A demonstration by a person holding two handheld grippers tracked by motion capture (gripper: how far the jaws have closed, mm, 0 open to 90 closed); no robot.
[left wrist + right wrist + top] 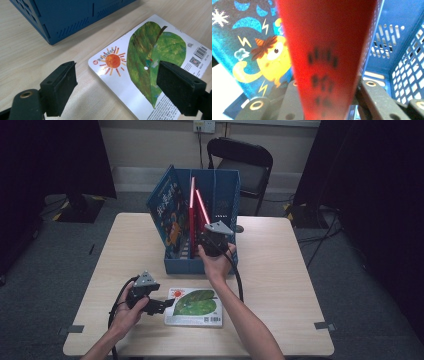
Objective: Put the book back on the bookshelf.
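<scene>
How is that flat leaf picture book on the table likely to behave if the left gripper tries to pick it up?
The leaf book looks thick and board-like with rounded corners, so it would probably stay stiff rather than flop. Its cover seems glossy, so the open left gripper might slip on it. It lies flat on the table, so getting a jaw under an edge may be awkward.

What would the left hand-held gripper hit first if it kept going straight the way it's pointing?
Most likely the leaf-cover book lying flat on the table. The left hand-held gripper points at the book's near edge with its jaws open and apart from it; depth is hard to judge.
</scene>
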